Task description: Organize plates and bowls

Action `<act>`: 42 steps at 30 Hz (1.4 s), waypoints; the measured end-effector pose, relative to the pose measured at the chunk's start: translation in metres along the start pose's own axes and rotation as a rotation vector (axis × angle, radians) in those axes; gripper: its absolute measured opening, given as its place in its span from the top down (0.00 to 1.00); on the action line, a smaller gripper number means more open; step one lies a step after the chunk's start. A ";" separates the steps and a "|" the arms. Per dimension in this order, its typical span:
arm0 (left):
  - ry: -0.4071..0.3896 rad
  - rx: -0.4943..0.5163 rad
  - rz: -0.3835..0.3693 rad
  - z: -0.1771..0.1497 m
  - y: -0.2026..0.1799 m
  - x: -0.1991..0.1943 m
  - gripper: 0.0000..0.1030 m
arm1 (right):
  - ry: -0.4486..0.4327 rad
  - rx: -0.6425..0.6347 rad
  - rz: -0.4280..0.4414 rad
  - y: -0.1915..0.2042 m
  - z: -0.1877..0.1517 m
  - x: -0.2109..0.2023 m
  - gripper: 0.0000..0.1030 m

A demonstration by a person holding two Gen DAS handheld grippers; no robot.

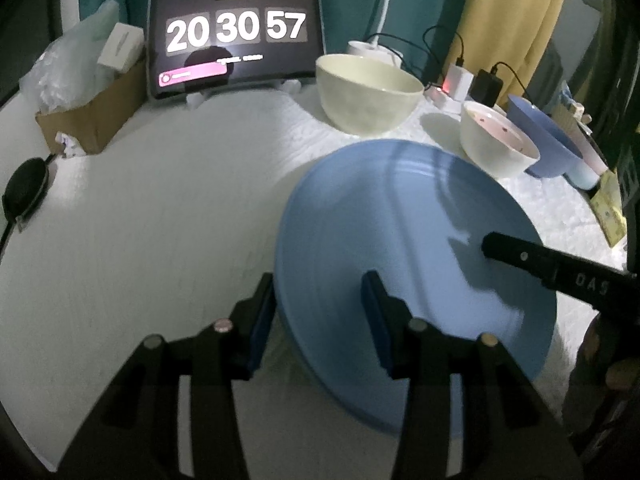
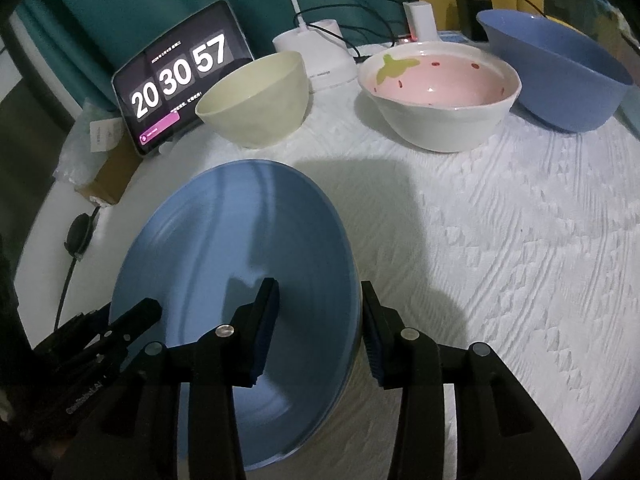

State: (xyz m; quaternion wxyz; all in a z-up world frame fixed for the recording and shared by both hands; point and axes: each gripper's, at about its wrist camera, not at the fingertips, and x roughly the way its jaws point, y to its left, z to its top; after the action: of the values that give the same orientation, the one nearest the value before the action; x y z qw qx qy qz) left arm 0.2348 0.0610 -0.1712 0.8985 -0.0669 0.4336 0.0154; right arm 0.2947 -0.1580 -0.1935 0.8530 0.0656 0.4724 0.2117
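Observation:
A light blue plate (image 1: 400, 220) (image 2: 240, 232) lies on the white cloth, and a second rim seems to show under it. My left gripper (image 1: 320, 312) straddles the plate's left rim, one pad outside it and one over the plate, with a clear gap between them. My right gripper (image 2: 320, 320) straddles the opposite rim the same way, open. Behind the plate stand a cream bowl (image 1: 368, 92) (image 2: 256, 100), a white bowl with a pink strawberry inside (image 1: 496, 144) (image 2: 440, 96) and a blue bowl (image 1: 548, 140) (image 2: 560, 76).
A tablet showing a clock (image 1: 236, 36) leans at the back, with a cardboard box (image 1: 92, 120) to its left. Chargers and cables (image 1: 484, 84) and a white round device (image 2: 316, 52) crowd the back edge. A black puck on a cable (image 1: 24, 192) lies at far left.

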 end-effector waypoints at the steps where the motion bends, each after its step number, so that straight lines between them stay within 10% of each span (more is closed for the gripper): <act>1: 0.000 0.009 0.004 0.000 -0.001 0.000 0.55 | 0.000 0.001 0.001 0.000 0.000 0.000 0.59; 16: -0.078 0.040 0.115 0.006 -0.006 -0.026 0.54 | -0.026 -0.008 -0.019 -0.004 -0.001 -0.022 0.59; 42: -0.117 0.162 0.010 0.017 -0.099 -0.044 0.54 | -0.133 0.031 -0.059 -0.063 -0.010 -0.088 0.59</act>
State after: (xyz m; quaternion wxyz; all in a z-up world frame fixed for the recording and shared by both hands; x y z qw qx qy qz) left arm 0.2290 -0.0337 -0.1154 0.9246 0.0091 0.3807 -0.0111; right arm 0.2642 -0.2534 -0.1503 0.8873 0.0788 0.4197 0.1743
